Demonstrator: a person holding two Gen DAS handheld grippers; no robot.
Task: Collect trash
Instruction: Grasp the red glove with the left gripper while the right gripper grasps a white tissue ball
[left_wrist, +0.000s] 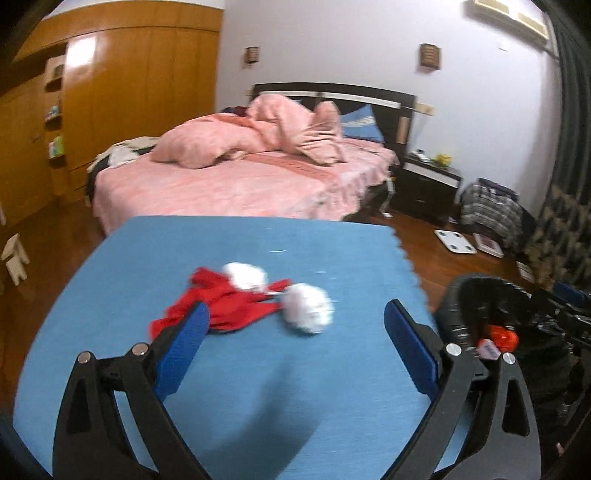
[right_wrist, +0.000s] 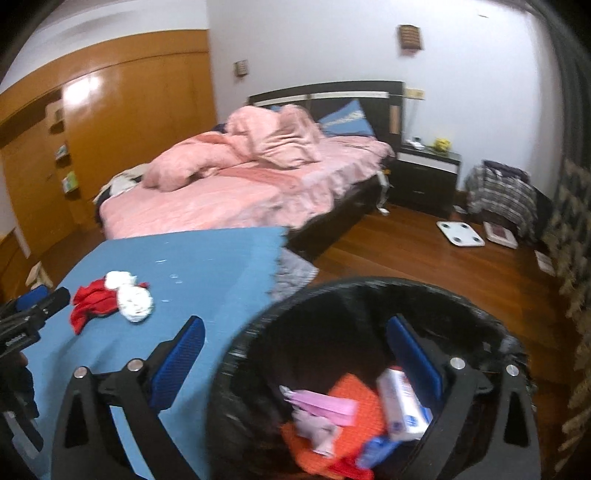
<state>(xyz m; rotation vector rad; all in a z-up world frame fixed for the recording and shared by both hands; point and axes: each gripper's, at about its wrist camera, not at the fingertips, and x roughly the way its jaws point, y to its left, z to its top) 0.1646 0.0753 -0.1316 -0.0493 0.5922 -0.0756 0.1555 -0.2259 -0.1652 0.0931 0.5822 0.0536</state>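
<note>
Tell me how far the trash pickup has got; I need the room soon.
Done: the bin already holds an orange piece, pink scraps and a white box. In hand: nothing; the right hand-held gripper is open over the bin and the left hand-held gripper is open over the blue table. Left: the red wrapper and two white wads still on the table.

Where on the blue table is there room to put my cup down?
The blue table is bare nearest the cameras, between the red wrapper and the near edge, and along the far edge by the bed. The middle is crowded: two white paper wads lie touching the wrapper.
</note>
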